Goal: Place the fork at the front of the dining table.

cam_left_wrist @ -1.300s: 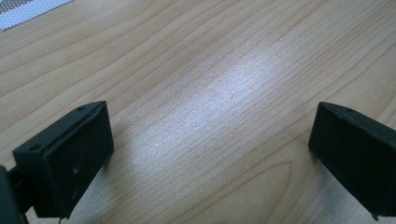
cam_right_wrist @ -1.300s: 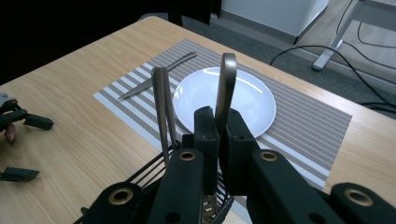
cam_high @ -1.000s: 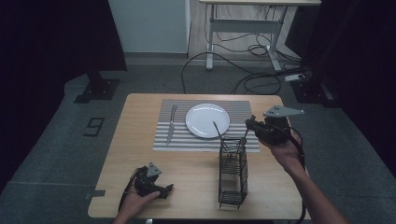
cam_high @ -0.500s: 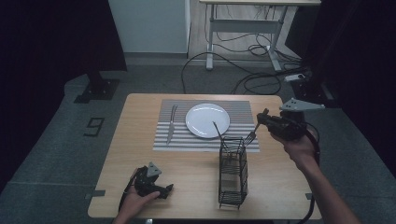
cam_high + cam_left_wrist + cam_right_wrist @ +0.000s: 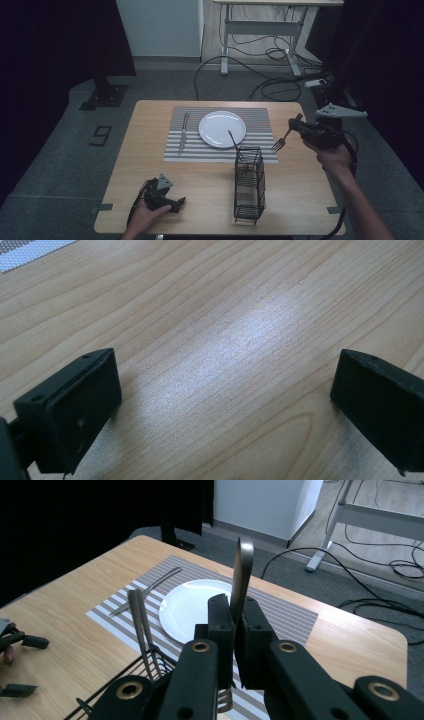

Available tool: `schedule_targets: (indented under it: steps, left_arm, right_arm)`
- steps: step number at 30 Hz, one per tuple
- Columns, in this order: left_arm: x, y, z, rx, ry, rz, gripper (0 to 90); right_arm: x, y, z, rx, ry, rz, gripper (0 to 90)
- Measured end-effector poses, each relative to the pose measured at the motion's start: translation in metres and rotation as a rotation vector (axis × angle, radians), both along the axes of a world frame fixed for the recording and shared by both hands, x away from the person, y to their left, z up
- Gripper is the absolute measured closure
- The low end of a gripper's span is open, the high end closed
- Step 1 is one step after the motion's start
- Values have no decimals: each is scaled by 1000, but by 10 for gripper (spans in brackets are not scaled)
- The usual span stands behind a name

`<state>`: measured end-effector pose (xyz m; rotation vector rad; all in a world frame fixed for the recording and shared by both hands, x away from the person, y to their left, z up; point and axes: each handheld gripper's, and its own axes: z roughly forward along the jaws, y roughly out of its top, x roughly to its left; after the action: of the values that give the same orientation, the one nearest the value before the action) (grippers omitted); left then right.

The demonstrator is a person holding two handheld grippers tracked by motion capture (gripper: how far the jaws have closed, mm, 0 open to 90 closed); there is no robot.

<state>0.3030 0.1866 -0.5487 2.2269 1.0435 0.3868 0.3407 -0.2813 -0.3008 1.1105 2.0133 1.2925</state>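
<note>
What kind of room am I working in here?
Probably a lab or studio staged as a dining spot: a wooden table with a placemat and plate, black curtains around, cables across the carpet.

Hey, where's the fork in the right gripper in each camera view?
High view: the fork hangs from the right gripper, right of the plate.
Right gripper view: the fork handle rises mid-frame between shut fingers.
Left gripper view: table wood, placemat corner top left.
Shared landmark: the striped placemat, in all three.
</note>
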Motion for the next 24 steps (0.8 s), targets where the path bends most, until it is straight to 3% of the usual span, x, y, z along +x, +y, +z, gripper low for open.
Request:
schedule_targets:
  steps: [24]
  left_arm:
    - [0, 0, 0, 0, -1, 1, 0]
  right_arm:
    - [27, 5, -53, -26, 96, -29, 860]
